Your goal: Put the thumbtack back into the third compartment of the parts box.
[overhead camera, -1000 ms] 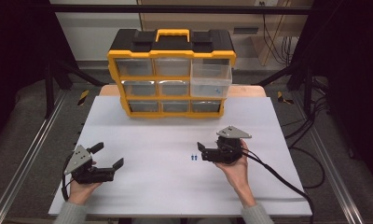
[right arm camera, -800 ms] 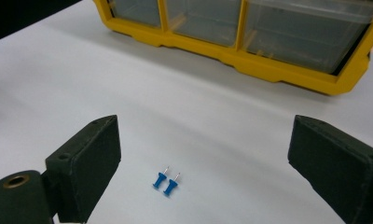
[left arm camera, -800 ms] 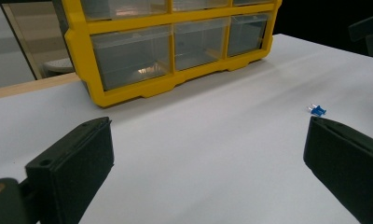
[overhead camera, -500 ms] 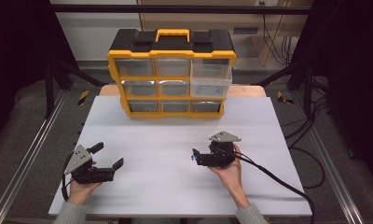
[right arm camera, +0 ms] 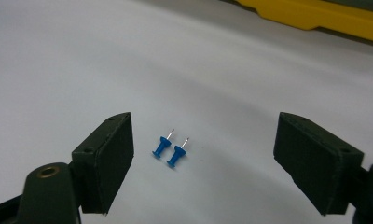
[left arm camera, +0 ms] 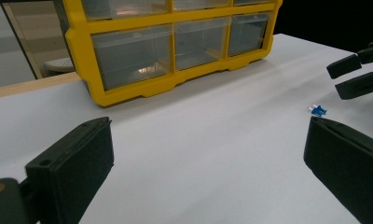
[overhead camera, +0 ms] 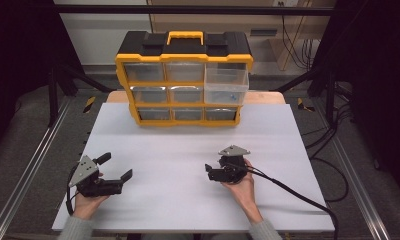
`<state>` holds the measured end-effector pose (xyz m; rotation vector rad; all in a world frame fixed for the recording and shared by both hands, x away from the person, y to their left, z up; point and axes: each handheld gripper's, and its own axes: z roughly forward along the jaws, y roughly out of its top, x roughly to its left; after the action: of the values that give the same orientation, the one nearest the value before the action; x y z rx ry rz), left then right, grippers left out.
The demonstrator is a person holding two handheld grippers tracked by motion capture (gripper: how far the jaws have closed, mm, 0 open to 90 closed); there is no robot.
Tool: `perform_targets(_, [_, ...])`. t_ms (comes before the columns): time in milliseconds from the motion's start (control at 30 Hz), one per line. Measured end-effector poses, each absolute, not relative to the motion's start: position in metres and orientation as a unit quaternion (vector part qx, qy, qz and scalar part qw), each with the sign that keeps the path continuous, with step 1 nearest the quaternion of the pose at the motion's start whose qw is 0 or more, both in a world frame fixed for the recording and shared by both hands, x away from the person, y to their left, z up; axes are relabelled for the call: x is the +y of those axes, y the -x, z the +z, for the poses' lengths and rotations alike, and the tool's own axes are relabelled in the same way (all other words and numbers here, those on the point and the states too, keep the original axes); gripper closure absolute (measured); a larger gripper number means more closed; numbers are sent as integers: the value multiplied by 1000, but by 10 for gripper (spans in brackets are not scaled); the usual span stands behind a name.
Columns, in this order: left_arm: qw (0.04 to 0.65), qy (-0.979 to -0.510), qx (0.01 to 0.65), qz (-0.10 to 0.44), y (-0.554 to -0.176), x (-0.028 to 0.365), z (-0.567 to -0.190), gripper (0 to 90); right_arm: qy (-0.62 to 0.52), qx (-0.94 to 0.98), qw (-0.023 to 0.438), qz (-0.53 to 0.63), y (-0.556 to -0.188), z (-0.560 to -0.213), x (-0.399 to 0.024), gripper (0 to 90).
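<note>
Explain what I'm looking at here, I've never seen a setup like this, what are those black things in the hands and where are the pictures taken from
A person sits at a white table, holding a hand-held claw in each hand. The high view looks down from above; the other two cameras ride on the claws themselves. At the far edge stands a yellow drawer organizer. The left claw waits, jaws wide open and empty. The right claw, its jaws just closing somewhat but still apart, sits low over two blue pushpins lying side by side on the table between the jaws. Nothing is held yet.
</note>
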<state>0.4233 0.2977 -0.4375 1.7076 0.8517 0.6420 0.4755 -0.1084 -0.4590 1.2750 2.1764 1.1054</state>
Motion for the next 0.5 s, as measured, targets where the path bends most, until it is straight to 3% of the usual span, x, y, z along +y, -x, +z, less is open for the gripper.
perform_targets(500, [535, -717, 358, 269, -423, 298, -437, 11, -445, 793, 184, 372, -480, -476, -102, 418])
